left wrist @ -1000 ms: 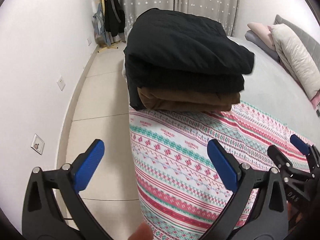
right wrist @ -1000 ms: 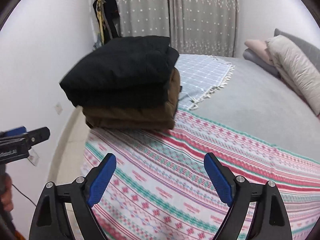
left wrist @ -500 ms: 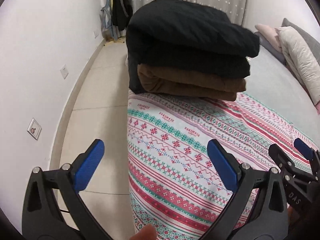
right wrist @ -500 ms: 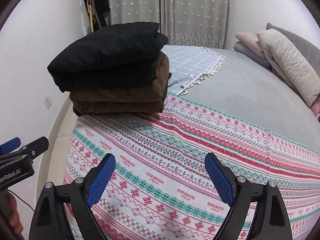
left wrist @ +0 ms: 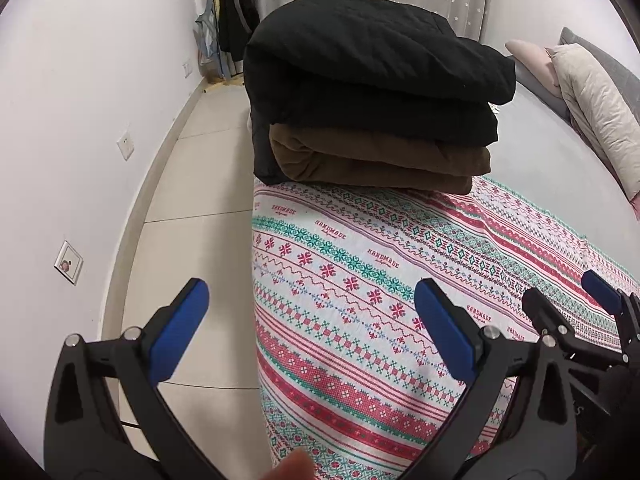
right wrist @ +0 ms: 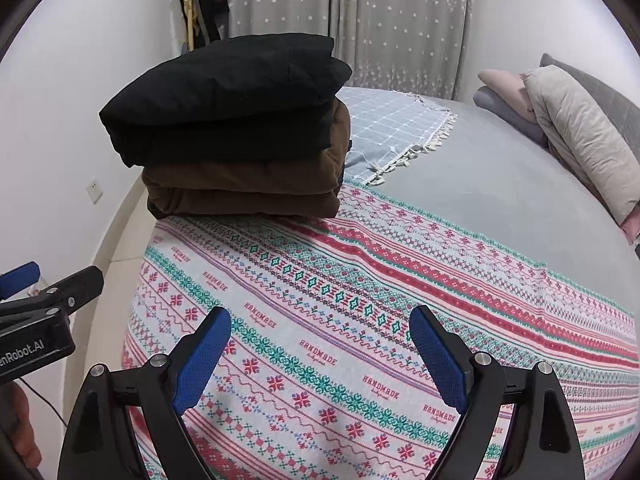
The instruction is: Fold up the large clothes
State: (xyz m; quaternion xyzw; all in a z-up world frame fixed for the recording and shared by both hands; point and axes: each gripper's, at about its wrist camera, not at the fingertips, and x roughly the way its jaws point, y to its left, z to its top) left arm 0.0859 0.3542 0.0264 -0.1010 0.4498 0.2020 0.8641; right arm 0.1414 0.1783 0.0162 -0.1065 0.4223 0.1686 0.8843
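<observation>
Left gripper: jaws spread wide, empty, astride the near corner of the patterned "HANDMADE" cloth. Right gripper: jaws likewise apart, empty, over the same cloth. The cloth lies flat on the grey bed, directly beneath both tools. Ahead: folded black garment atop folded brown garment.

Step, judged: pinch the near edge at two spaced points, lift evenly, keep the fold short of the stack.

Room: tiled floor left; pillows right; starred curtains beyond.
</observation>
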